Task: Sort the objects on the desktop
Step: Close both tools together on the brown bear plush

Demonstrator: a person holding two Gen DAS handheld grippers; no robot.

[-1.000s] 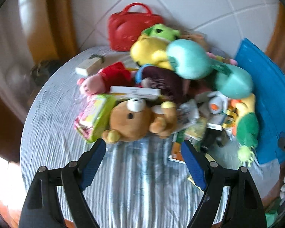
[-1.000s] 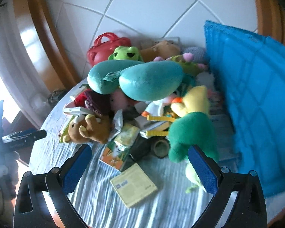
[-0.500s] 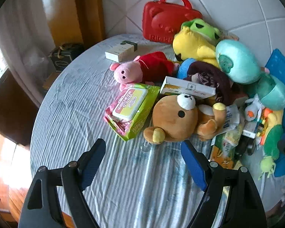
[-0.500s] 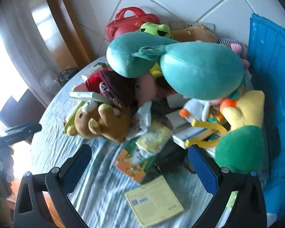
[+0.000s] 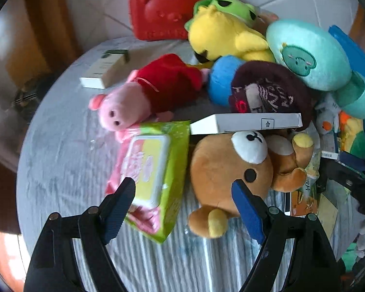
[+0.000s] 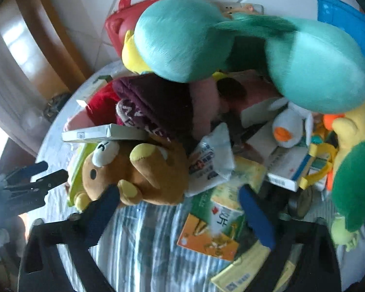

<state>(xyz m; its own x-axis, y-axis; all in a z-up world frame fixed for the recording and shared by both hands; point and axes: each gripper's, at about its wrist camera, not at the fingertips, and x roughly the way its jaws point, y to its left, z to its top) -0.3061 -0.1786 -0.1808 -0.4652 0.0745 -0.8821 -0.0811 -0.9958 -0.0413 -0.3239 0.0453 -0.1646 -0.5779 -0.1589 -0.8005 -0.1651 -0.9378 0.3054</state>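
Hovering spread and empty, the left gripper (image 5: 183, 199) straddled the wipes pack (image 5: 153, 177) and brown bear (image 5: 231, 170), near the pile's left side. Closing might have caught both or tipped the white box (image 5: 245, 123) off the bear. The right gripper (image 6: 177, 206), also spread, crowded the snack packets (image 6: 214, 221); bare surface (image 5: 60, 158) lay left.

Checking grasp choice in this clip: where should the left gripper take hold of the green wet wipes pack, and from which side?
Probably across its short width at the near end, coming from above and the near side. The wet wipes pack lies flat and long, pointing toward the open left gripper. Its far end touches the pink pig plush and the white box, and the brown bear plush crowds its right side.
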